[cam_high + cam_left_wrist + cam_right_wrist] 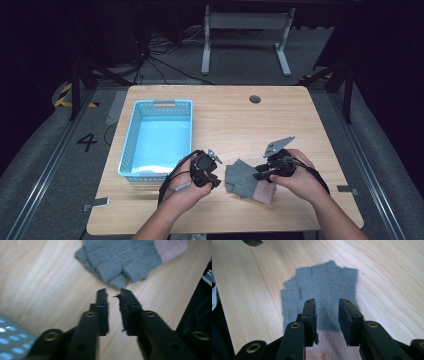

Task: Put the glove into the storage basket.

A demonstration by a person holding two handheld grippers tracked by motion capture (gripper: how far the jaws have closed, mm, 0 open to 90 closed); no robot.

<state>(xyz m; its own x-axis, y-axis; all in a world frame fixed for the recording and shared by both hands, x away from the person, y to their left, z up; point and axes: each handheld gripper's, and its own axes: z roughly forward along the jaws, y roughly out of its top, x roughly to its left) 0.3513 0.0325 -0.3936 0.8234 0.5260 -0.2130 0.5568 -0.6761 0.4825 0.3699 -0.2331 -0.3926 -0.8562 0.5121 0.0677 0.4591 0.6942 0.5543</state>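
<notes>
The counter [280, 120] is a light wooden top with rounded corners, and it has a small round dark hole [255, 99] near its far edge, a little to the right of the middle. On its left half lies a light blue plastic basket [131, 137] with lattice walls, which reaches from near the far edge almost to the near part. In the near middle of the counter lies flat a grey knitted glove [242, 179] with a pink cuff [265, 192], the cuff end being nearest to the near edge and the fingers pointing to the left and far side.
</notes>
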